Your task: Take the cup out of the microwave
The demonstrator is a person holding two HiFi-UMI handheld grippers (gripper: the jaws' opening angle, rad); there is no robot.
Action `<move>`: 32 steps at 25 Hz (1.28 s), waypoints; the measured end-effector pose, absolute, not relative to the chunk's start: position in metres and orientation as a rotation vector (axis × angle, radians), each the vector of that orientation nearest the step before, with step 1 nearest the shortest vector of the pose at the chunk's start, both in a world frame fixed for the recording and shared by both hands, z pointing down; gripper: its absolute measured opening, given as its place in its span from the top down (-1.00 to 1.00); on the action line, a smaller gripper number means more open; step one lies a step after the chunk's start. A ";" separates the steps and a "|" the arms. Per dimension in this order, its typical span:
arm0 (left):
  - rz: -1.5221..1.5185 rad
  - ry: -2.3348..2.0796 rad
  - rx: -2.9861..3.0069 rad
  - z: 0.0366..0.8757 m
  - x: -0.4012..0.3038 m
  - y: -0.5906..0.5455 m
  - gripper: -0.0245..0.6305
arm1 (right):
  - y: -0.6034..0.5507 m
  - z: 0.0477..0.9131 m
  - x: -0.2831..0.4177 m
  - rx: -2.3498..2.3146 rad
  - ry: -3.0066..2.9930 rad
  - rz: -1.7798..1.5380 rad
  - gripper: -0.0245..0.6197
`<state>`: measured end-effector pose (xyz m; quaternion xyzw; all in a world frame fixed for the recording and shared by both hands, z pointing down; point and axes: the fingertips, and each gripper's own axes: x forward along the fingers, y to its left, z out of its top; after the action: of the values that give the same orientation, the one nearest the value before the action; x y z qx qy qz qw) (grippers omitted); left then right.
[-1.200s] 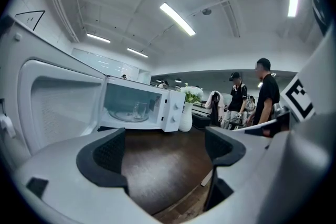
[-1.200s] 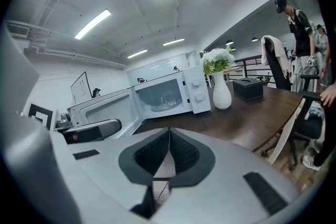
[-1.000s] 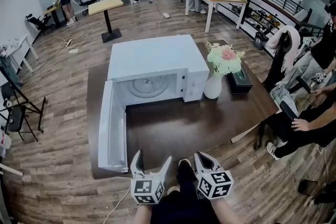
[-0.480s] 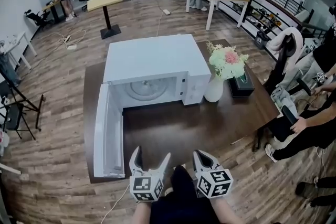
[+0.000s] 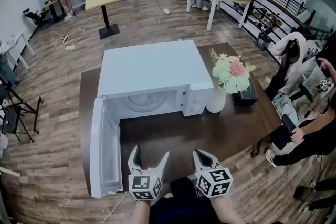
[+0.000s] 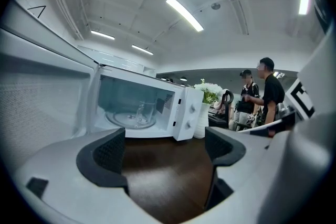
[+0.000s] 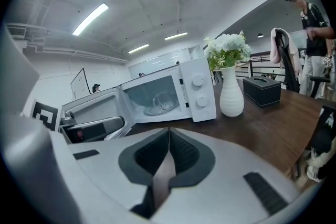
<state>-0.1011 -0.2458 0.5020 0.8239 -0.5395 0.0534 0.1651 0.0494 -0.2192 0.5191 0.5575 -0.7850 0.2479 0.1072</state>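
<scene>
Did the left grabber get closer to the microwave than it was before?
Yes. In the head view, the left gripper has come forward toward the open microwave. Less of the dark table shows between its jaw tips and the microwave's front.

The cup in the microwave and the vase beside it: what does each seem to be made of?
Cup: probably clear glass; it is see-through. Vase: likely glazed white ceramic, smooth with a soft sheen; plastic is possible.
</scene>
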 end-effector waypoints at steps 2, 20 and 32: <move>0.150 -1.549 2.343 0.501 -0.104 -0.259 -0.44 | -0.230 0.521 0.047 1.629 -2.313 0.734 0.94; 0.198 -1.641 2.315 0.511 -0.095 -0.387 -0.44 | -0.318 0.540 0.047 1.499 -2.341 0.787 0.94; 0.321 -1.682 2.300 0.533 -0.090 -0.460 -0.44 | -0.359 0.553 0.031 1.353 -2.386 0.825 0.94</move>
<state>-0.0904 -0.4604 0.5329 0.7945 -0.5811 0.1111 0.1368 0.0310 -0.3588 0.5531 0.4677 -0.8251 0.2852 0.1381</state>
